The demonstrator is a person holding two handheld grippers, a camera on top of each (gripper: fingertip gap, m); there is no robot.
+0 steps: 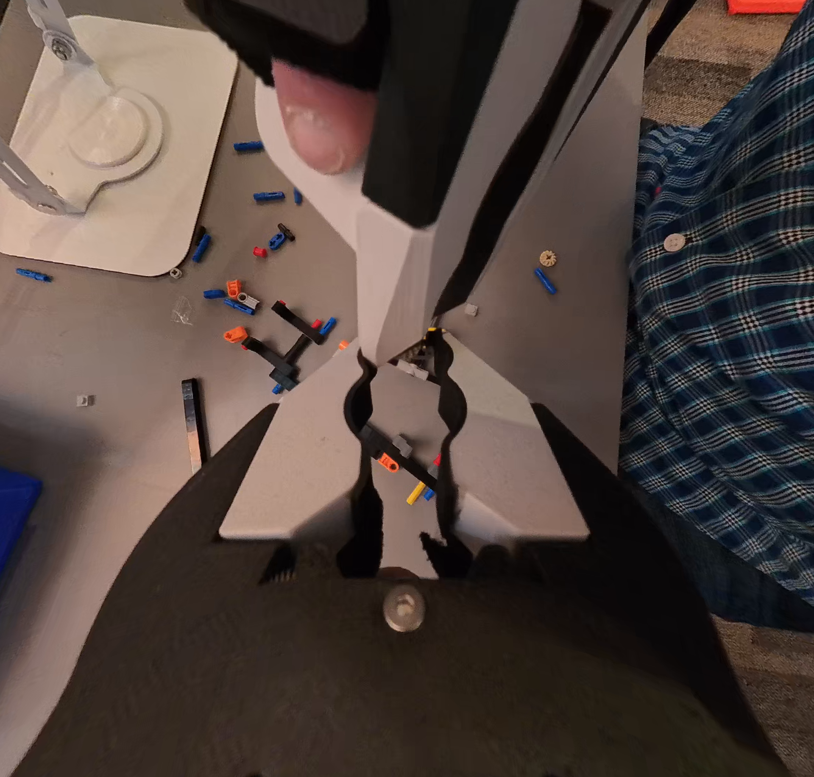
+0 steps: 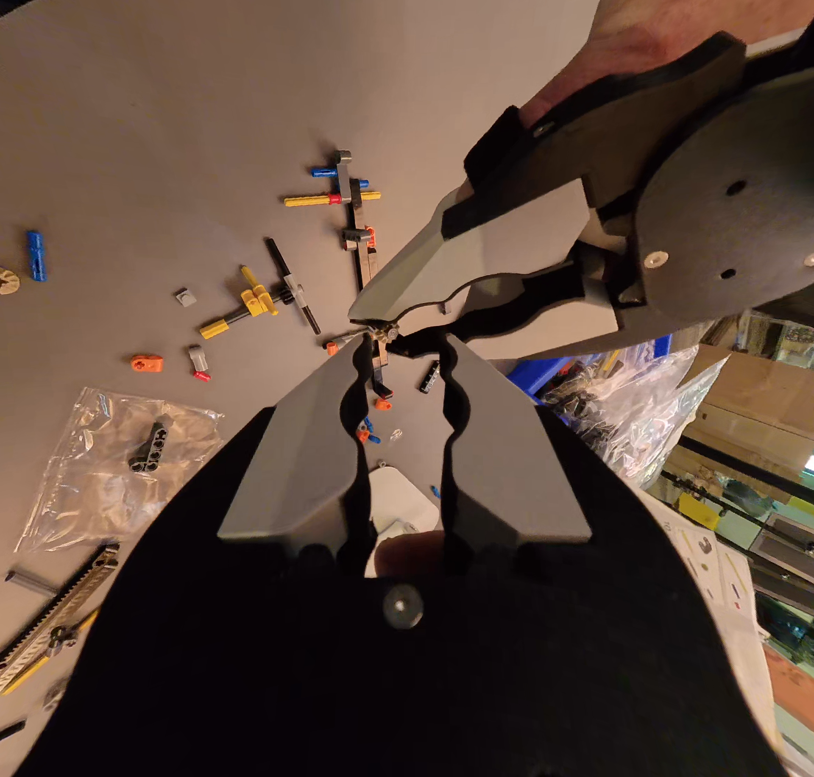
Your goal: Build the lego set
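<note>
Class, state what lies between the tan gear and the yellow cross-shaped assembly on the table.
In the right wrist view, one small grey tile lies between the tan gear and the yellow cross-shaped assembly; otherwise that stretch is bare.

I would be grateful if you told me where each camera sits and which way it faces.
Left wrist view: sits on the left claw, looking down at the table; a thumb on the right claw shows.
Right wrist view: sits on the right claw, looking down at the table; a hand on the left claw shows.
Both show the claws meeting over scattered lego pieces.
</note>
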